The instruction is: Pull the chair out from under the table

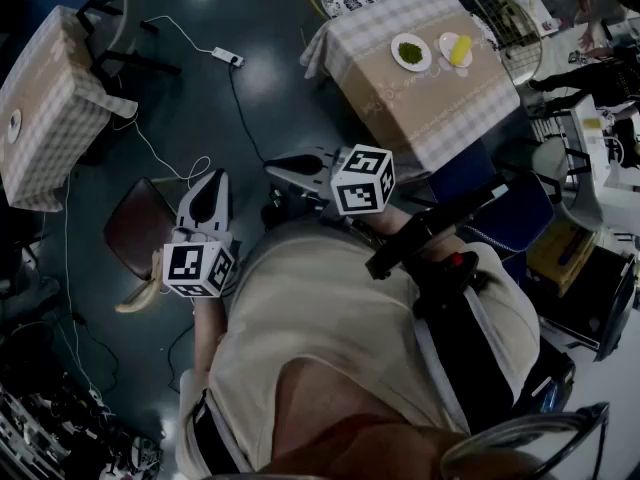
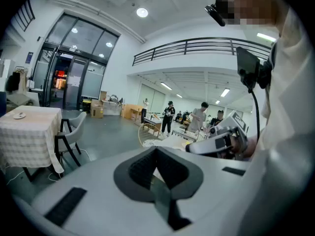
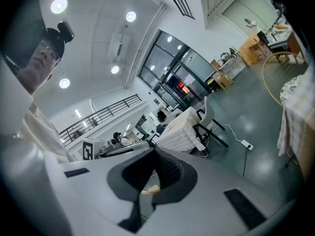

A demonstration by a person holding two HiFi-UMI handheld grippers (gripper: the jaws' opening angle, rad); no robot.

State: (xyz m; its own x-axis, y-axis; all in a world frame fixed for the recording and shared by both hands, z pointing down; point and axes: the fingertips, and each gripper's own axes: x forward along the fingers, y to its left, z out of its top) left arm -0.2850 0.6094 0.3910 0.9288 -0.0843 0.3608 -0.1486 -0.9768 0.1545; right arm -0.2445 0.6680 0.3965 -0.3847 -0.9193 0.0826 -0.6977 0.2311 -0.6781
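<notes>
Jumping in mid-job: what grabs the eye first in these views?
The person's cream shirt fills the lower head view, with the left gripper and right gripper held close before it, fingers shut on nothing. At upper right, a checked-cloth table carries two plates; a brown chair stands by the left gripper.

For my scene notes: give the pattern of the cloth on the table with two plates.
Pale checked cloth, plain tan middle; clearest in the head view.
</notes>
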